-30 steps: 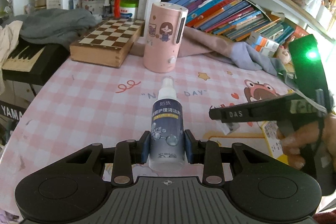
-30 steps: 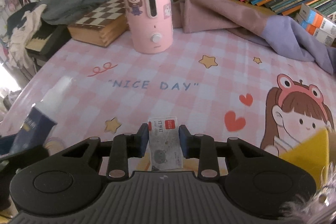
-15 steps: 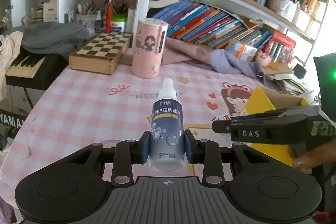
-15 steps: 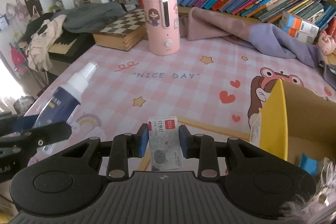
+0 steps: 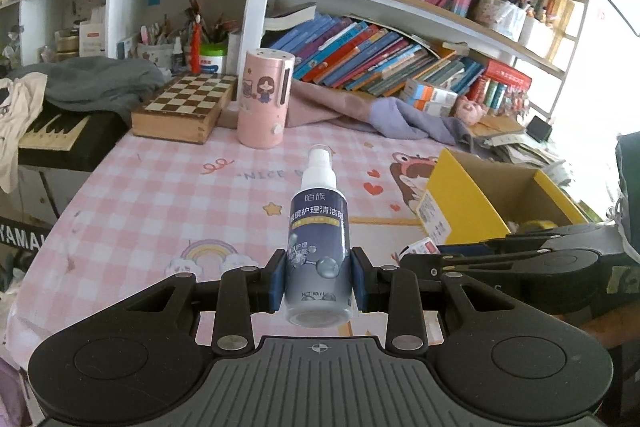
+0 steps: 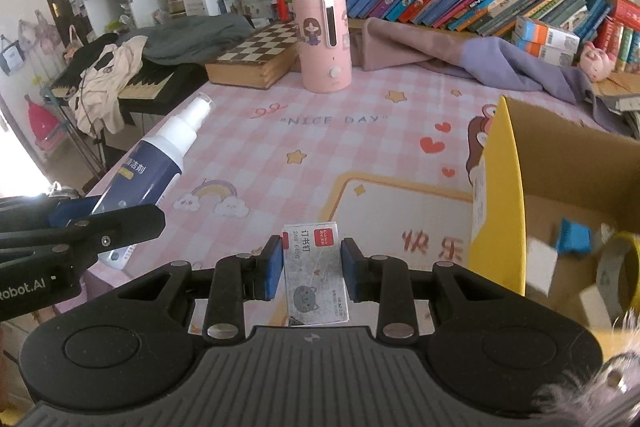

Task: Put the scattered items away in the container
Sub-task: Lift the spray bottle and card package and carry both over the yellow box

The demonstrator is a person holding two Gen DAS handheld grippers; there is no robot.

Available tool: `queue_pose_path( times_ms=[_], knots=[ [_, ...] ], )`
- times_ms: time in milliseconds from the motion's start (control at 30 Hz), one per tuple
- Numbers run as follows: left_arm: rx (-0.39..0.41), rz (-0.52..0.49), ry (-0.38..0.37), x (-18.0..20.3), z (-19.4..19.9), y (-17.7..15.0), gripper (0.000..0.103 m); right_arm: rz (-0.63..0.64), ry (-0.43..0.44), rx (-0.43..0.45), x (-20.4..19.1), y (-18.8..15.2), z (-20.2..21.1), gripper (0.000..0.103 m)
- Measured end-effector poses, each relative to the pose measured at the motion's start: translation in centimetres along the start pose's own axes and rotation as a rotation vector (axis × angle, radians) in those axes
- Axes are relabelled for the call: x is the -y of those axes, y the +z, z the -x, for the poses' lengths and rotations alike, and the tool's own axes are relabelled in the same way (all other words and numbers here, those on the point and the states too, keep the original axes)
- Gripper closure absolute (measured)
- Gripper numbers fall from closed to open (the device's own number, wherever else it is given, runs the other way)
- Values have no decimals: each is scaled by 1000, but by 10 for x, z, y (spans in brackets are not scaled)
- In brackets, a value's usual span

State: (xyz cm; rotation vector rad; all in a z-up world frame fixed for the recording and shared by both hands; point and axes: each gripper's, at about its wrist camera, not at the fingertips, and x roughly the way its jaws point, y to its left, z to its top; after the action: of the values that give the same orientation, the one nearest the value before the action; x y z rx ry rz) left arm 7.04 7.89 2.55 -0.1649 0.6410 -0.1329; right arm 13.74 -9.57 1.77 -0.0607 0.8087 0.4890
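Observation:
My left gripper (image 5: 319, 277) is shut on a dark blue spray bottle (image 5: 319, 227) with a white nozzle, held above the pink checked table. The same spray bottle (image 6: 156, 163) shows at the left of the right wrist view. My right gripper (image 6: 309, 264) is shut on a small grey and white staple box (image 6: 314, 269) with a red label. An open yellow cardboard box (image 6: 504, 187) stands to the right, holding a blue item (image 6: 574, 237) and a tape roll (image 6: 618, 269). In the left wrist view the yellow box (image 5: 460, 203) lies right of the bottle, behind the right gripper (image 5: 404, 259).
A pink cylindrical humidifier (image 5: 264, 99) and a wooden chessboard box (image 5: 184, 111) stand at the table's far side. Pink and purple cloth (image 6: 460, 59) lies under the bookshelf. A keyboard (image 6: 132, 87) with clothes on it sits off the table's left edge.
Both grippers have drawn back and risen with their loads, so more of the table and shelves shows. The yellow box has come into view at the right.

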Motion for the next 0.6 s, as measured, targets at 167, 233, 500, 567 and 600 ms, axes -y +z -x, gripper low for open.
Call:
queue_pose_path(
  times_ms=[167,233,500,567,600],
  knots=[
    [-2,-12,-15,4,21,-16,72,-23,-8,10,-11,-23,20,74],
    [-4,-19,-22,6,30,-23,72,-36,-12,15,-15,-33,28,74],
    [-9,-26,-45,11,63,-48,72,-75,-32,21,-29,-68,58,74],
    [-12,-27,-52,12,68,-53,72,-84,-37,19,-31,-76,65,74],
    [-13,-28,-56,13,70,-55,72,-88,-41,19,-31,-80,68,74]
  ],
)
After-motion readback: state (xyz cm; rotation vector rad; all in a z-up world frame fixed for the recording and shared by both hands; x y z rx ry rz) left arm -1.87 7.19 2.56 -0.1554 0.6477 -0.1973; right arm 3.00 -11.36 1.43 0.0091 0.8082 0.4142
